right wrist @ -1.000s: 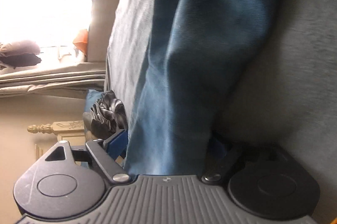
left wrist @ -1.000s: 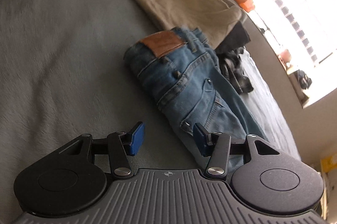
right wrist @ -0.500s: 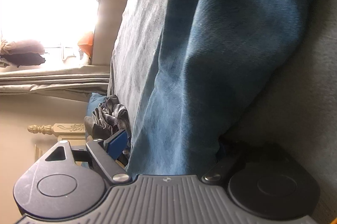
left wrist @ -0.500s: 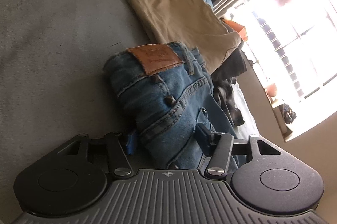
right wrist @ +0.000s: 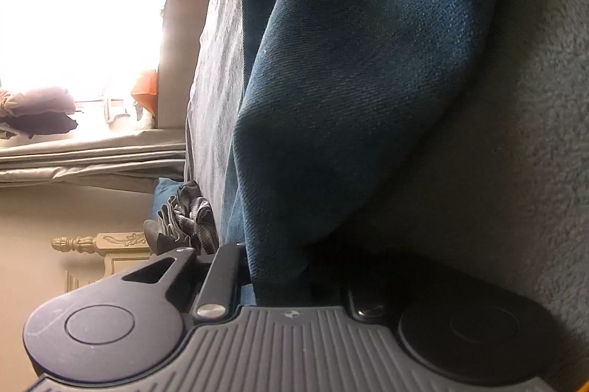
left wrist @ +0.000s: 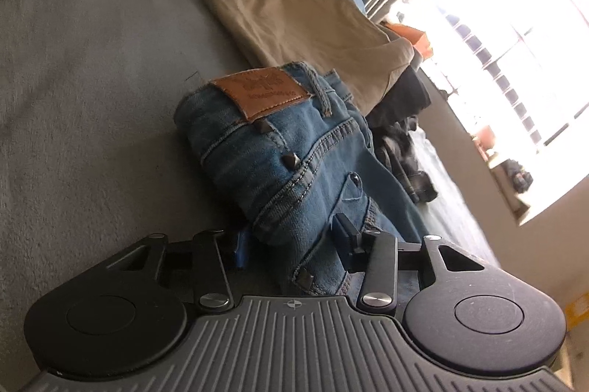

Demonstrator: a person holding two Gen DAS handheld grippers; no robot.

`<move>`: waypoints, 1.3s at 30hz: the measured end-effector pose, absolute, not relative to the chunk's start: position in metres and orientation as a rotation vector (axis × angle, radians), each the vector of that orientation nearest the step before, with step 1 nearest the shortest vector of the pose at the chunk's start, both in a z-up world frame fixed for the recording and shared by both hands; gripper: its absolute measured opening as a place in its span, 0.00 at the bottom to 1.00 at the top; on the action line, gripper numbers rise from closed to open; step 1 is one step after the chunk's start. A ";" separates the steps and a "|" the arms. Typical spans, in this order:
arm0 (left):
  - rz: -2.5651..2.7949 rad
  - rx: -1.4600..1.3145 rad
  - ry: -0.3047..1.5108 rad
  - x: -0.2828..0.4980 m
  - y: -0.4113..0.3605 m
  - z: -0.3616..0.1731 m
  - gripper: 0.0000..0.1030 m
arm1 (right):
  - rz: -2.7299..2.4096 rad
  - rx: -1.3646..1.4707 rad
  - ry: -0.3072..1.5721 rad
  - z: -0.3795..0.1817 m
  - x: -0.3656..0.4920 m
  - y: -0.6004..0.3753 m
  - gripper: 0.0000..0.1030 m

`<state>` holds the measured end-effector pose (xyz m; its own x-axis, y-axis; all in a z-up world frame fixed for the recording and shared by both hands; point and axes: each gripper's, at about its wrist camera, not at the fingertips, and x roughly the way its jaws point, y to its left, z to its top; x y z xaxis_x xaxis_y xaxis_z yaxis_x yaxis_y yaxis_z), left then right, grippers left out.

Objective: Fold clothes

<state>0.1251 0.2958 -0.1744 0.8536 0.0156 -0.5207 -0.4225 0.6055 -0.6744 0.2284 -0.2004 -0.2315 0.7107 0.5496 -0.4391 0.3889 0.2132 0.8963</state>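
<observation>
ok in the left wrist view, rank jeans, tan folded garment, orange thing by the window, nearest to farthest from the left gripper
1. jeans, between the closing jaws of the left gripper
2. tan folded garment, beyond the waistband
3. orange thing, farthest, by the window

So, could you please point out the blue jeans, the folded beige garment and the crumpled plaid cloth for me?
blue jeans (left wrist: 279, 149), left wrist view, on the back pocket denim.
folded beige garment (left wrist: 302, 20), left wrist view, on its flat top.
crumpled plaid cloth (right wrist: 191, 213), right wrist view, on its bunched middle.
</observation>
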 end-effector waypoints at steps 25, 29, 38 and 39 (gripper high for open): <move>0.298 -0.852 0.481 0.072 0.306 -0.131 0.16 | 0.276 1.053 0.881 -0.163 0.204 -0.186 0.05; 0.316 -0.827 0.493 0.035 0.323 -0.121 0.16 | 0.372 0.972 0.971 -0.147 0.184 -0.172 0.05; 0.425 -0.740 0.610 0.014 0.337 -0.144 0.20 | 0.430 0.897 1.181 -0.172 0.163 -0.147 0.13; 0.435 -0.724 0.626 0.016 0.335 -0.147 0.22 | 0.416 0.885 1.213 -0.177 0.167 -0.145 0.21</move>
<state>0.0164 0.3353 -0.1470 0.7353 0.1522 -0.6604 -0.5654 0.6751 -0.4739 0.1670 -0.1453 -0.1774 0.3311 0.7035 -0.6289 0.1702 0.6110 0.7731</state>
